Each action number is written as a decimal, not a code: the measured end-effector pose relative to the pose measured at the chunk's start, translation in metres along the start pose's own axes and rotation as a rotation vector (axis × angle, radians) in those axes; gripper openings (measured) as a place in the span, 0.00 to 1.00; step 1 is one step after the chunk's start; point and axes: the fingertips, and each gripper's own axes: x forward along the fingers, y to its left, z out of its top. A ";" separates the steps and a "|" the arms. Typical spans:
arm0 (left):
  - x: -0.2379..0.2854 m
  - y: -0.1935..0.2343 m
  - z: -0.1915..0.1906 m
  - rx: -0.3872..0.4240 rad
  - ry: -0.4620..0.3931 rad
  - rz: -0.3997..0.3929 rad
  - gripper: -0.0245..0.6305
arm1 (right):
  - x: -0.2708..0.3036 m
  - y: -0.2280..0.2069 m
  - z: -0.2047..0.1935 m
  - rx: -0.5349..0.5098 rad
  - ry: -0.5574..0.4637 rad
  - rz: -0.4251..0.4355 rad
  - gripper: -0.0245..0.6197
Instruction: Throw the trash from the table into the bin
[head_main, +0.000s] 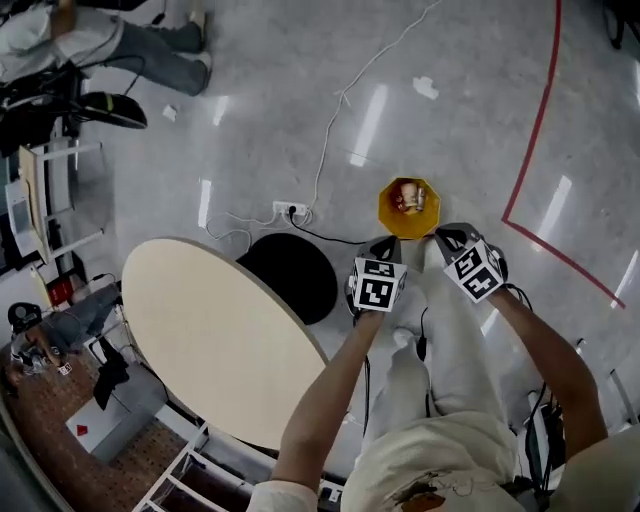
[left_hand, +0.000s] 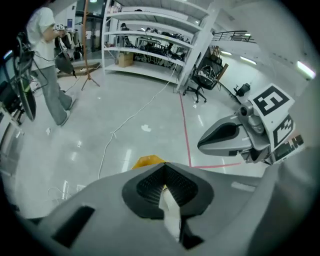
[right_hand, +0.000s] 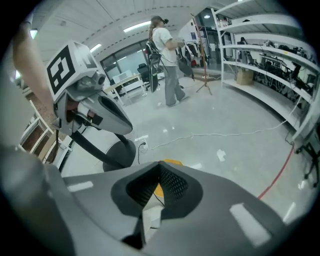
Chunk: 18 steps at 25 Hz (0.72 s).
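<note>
A yellow bin (head_main: 408, 207) stands on the grey floor with a few pieces of trash in it. The pale oval table (head_main: 215, 335) to its left shows a bare top. Both grippers hang side by side over the floor just short of the bin. My left gripper (head_main: 385, 246) is shut with nothing in its jaws, and so is my right gripper (head_main: 450, 236). In the left gripper view the jaws (left_hand: 164, 168) meet over the bin's yellow rim (left_hand: 147, 161). In the right gripper view the jaws (right_hand: 160, 168) meet above the bin (right_hand: 173, 162).
A black round stool (head_main: 290, 272) sits between table and bin. Behind it lie a power strip (head_main: 291, 210) and a white cable (head_main: 345, 95). Red floor tape (head_main: 535, 130) runs at the right. A person (head_main: 100, 40) stands far left, and shelving (left_hand: 150, 45) lines the far wall.
</note>
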 end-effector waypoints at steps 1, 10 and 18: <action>-0.011 -0.004 0.010 -0.001 -0.025 -0.003 0.05 | -0.011 0.002 0.014 -0.017 -0.018 -0.003 0.05; -0.124 -0.044 0.029 0.055 -0.213 -0.010 0.05 | -0.095 0.095 0.097 -0.097 -0.131 0.029 0.05; -0.269 -0.049 -0.021 -0.037 -0.374 0.051 0.05 | -0.143 0.225 0.153 -0.136 -0.213 0.107 0.05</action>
